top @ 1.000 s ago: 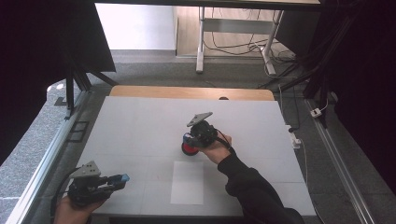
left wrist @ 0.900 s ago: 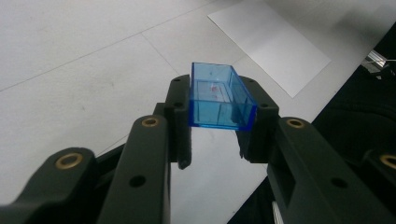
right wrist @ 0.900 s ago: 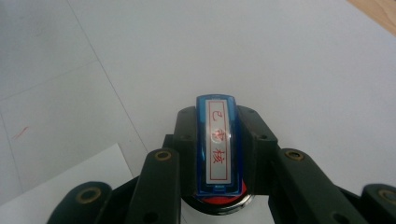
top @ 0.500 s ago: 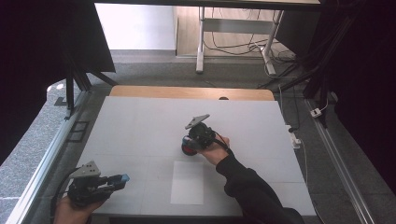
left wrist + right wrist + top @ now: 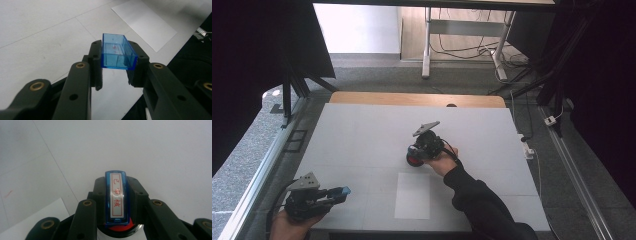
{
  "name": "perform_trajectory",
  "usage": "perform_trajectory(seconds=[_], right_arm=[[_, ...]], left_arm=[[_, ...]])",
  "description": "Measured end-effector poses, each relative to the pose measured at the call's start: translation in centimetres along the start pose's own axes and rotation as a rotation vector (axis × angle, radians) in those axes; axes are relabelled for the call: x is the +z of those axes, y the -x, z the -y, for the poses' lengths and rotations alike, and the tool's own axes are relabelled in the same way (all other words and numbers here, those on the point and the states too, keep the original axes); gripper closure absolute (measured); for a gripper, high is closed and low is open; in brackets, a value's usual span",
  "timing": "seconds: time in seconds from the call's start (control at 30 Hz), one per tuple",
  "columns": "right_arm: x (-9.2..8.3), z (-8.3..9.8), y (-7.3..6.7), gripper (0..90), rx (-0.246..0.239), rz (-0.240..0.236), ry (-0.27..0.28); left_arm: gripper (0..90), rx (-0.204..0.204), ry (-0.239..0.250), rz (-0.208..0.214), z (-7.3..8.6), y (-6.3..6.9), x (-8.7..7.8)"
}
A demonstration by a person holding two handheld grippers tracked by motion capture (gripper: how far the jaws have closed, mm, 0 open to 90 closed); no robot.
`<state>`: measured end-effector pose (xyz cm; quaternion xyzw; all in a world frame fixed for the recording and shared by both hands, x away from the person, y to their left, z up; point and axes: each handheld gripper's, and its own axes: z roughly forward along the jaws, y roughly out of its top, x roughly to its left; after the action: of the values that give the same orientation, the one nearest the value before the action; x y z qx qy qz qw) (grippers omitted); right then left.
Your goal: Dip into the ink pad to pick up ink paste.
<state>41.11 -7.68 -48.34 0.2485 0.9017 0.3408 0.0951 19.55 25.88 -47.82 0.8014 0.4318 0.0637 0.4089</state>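
Note:
My right gripper (image 5: 416, 154) is shut on a narrow blue stamp (image 5: 116, 196) whose white label bears red characters. Right under it a round black ink pad with a red middle (image 5: 413, 161) rests mid-table. In the right gripper view the red pad (image 5: 117, 230) peeks out below the stamp's lower end; whether they touch I cannot tell. At the near left corner my left gripper (image 5: 343, 191) is shut on a clear blue rectangular cap (image 5: 118, 51), held above the table with its hollow side towards the camera.
A white sheet of paper (image 5: 413, 195) lies flat on the grey table (image 5: 362, 130) between the two hands, near the front edge. A wooden strip (image 5: 412, 99) borders the table's far side. Metal rails run along both sides.
The right gripper has shifted slightly over the ink pad. The left gripper and its blue cap have kept still.

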Motion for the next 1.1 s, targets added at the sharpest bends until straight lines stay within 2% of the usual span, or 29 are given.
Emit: perform_trajectory(seconds=[0.13, 0.23, 0.33, 0.53, 0.63, 0.77, 0.8, 1.0, 1.1], right_arm=[[0.0, 0.3, 0.8, 71.7, 0.057, -0.037, 0.021], [0.0, 0.4, 1.0, 71.7, 0.076, -0.052, 0.028], [0.0, 0.2, 0.5, 71.7, 0.04, -0.025, 0.015], [0.1, -0.2, -1.2, 71.7, -0.073, 0.064, -0.019], [0.1, -0.2, -1.5, 71.7, -0.103, 0.089, -0.028], [0.1, -0.1, -1.1, 71.7, -0.066, 0.059, -0.012], [0.1, -0.1, -1.0, 71.6, -0.04, 0.047, -0.006], [0.0, 0.4, 0.4, 71.6, 0.043, -0.02, 0.026], [0.0, 0.5, 0.5, 71.5, 0.044, -0.023, 0.032]], left_arm=[[68.2, 0.0, -0.001, 0.001, 0.0, 0.0, 0.0], [68.2, -0.002, 0.0, 0.003, 0.0, 0.0, 0.0], [68.2, -0.005, 0.0, 0.002, 0.0, -0.1, 0.0], [68.2, -0.005, 0.001, 0.001, 0.0, -0.1, 0.0], [68.2, -0.007, 0.0, -0.001, 0.0, 0.0, 0.0], [68.2, -0.006, 0.001, -0.001, 0.0, -0.1, 0.0], [68.2, -0.006, 0.001, -0.001, 0.0, -0.1, 0.0], [68.2, -0.006, 0.001, 0.001, 0.0, -0.1, 0.0], [68.2, -0.005, 0.001, 0.001, 0.0, 0.0, 0.0]])
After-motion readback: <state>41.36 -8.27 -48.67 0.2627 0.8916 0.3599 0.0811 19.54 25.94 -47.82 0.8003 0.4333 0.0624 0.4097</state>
